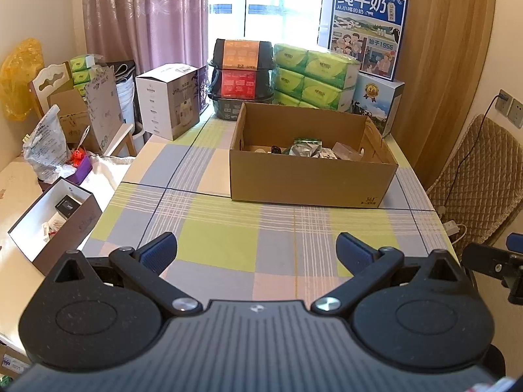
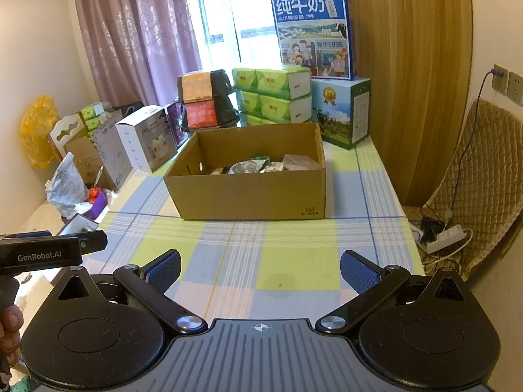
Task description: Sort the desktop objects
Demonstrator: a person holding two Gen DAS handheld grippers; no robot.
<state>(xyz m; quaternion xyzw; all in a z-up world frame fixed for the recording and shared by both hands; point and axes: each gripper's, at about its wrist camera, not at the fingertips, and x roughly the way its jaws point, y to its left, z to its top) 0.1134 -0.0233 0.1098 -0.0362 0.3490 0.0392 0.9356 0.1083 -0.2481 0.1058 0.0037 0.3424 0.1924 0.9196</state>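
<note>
An open cardboard box [image 1: 307,179] [image 2: 251,192] stands on the checked tablecloth [image 1: 228,245] [image 2: 287,261] ahead of both grippers. Inside it lie a silver foil packet [image 1: 304,150] [image 2: 248,166] and several small items, partly hidden by the box wall. My left gripper [image 1: 256,251] hovers open over the near cloth, nothing between its blue pads. My right gripper [image 2: 261,271] is likewise open and empty, well short of the box. In the right wrist view the left gripper's body [image 2: 42,254] shows at the left edge, with a hand [image 2: 9,330] below it.
Stacked at the table's far end are green tissue packs [image 1: 313,75], black bowl packs [image 1: 242,75], a white appliance box [image 1: 166,101] and blue milk cartons [image 1: 367,29]. Left of the table sit an open white box [image 1: 55,215] and bags. A padded chair [image 1: 480,176] and power strip [image 2: 447,233] are right.
</note>
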